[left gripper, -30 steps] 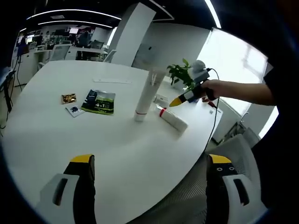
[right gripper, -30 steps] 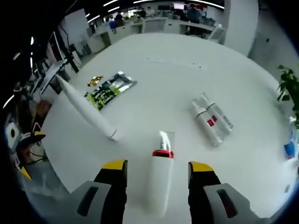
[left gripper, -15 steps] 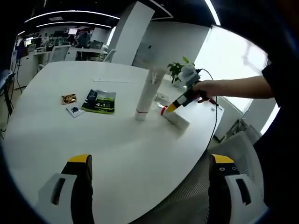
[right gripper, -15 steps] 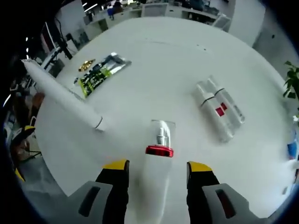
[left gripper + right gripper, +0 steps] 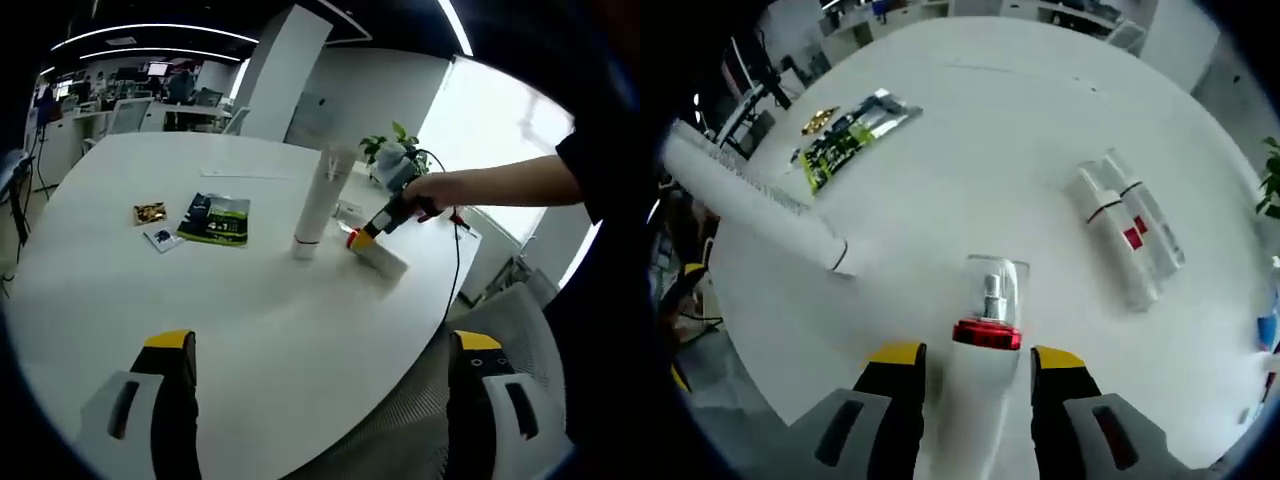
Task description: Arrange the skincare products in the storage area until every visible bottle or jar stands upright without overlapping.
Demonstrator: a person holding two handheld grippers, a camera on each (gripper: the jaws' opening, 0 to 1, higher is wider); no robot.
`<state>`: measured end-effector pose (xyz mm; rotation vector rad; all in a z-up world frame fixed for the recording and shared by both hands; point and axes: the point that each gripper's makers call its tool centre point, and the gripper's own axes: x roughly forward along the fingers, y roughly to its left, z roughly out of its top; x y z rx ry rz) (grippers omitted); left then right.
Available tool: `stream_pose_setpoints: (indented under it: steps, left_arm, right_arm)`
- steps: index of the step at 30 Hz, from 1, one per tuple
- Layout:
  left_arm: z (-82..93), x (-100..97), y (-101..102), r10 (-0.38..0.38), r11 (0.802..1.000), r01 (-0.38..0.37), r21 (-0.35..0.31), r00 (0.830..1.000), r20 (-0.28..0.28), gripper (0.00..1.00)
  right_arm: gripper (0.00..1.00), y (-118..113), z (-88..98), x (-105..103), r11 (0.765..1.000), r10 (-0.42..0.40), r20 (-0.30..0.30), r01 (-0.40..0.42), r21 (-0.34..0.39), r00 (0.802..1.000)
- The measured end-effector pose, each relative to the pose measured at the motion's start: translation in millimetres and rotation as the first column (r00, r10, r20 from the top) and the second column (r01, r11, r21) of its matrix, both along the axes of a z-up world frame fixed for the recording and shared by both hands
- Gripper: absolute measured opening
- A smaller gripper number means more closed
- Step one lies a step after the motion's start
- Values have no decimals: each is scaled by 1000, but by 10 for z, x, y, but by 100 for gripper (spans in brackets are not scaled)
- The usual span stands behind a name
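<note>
Right gripper view looks down on the round white table [image 5: 970, 150], the largest thing here, with plenty of bare top toward its far side. On it, going down in size: a tall white tube [image 5: 750, 195] that stands upright on its cap, a green foil sachet [image 5: 845, 140] with a small gold packet [image 5: 820, 121] beside it, and two slim bottles [image 5: 1130, 235] lying flat, touching side by side. Nearest, a white spray bottle [image 5: 980, 385] with a red collar and clear cap lies on its side between the jaws of the right gripper [image 5: 975, 365]. The jaws stand close along its flanks, but I cannot tell if they are pressing it yet.

In the left gripper view the left gripper [image 5: 318, 345] hangs wide apart and empty over the near table edge [image 5: 400, 340], well away from the products.

As I judge it, only the tube is done; the spray bottle and the two slim bottles are left to stand up. The spray bottle lies near the table's rim, so it is better raised inward, where open room lies between tube and slim bottles.
</note>
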<state>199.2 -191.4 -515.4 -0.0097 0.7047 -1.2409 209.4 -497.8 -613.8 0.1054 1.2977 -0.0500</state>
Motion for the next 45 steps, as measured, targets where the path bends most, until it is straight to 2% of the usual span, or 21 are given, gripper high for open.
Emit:
stream_pose_setpoints:
  steps: [10, 11, 14, 20, 24, 26, 27, 28, 30, 31, 32, 35, 38, 42, 44, 45]
  left_arm:
    - [-14, 17, 12, 2, 1000, -2, 1, 1000, -2, 97]
    - [-15, 16, 10, 2, 1000, -2, 2, 1000, -2, 97]
    - [-10, 2, -5, 2, 1000, -2, 3, 1000, -3, 97]
    - [-17, -2, -13, -2, 1000, 2, 8, 1000, -4, 97]
    - [-29, -4, -9, -9, 1000, 9, 12, 1000, -4, 97]
    - [-34, -11, -9, -14, 1000, 14, 16, 1000, -3, 97]
    - [-33, -21, -14, -19, 1000, 19, 17, 1000, -2, 96]
    - [-32, -27, -16, -21, 1000, 21, 18, 1000, -1, 96]
    - [-27, -39, -19, -27, 999, 27, 17, 1000, 0, 96]
    - [-21, -41, -19, -27, 999, 27, 17, 1000, 2, 96]
    - [-15, -33, -19, -25, 1000, 25, 14, 1000, 6, 96]
    - [24, -26, -25, -20, 1000, 20, -16, 1000, -5, 95]
    - [34, -11, -13, -18, 1000, 18, -20, 1000, 0, 95]
    - [79, -59, -58, -34, 999, 35, -35, 999, 12, 94]
    - [93, -62, -64, -39, 998, 40, -43, 999, 12, 94]
    - [100, -63, -67, -40, 998, 41, -47, 999, 10, 94]
  right_arm:
    - [33, 36, -63, -125, 1000, 23, -66, -23, 2, 998]
    - [32, 1, -44, -116, 1000, 24, -60, -25, -17, 998]
    - [31, 34, 14, -146, 999, 36, -71, -37, -6, 997]
    - [31, 41, -10, -155, 988, 151, -98, -154, -28, 984]
    - [28, 92, -4, -192, 984, 163, -99, -169, -50, 982]
    - [25, 33, -6, -173, 991, 124, -79, -128, -50, 989]
    - [24, -21, -19, -128, 998, 60, -49, -61, -32, 997]
    - [23, -28, -17, -124, 999, 47, -42, -48, -26, 998]
    - [22, -6, -5, -140, 1000, 3, 14, -3, 20, 1000]
    - [21, -49, -11, -118, 995, -81, 54, 77, 67, 995]
    - [21, -61, -11, -107, 994, -80, 88, 72, 85, 993]
    - [20, -62, 25, -231, 993, -83, 85, 75, 90, 993]
    - [20, -25, 99, -239, 997, -15, 130, 5, 77, 991]
    - [20, -16, 271, -222, 998, 17, 206, -30, 63, 978]
    - [20, 81, 425, -281, 997, 14, 239, -32, 74, 971]
    - [20, 48, 430, -250, 997, 7, 256, -28, 75, 967]
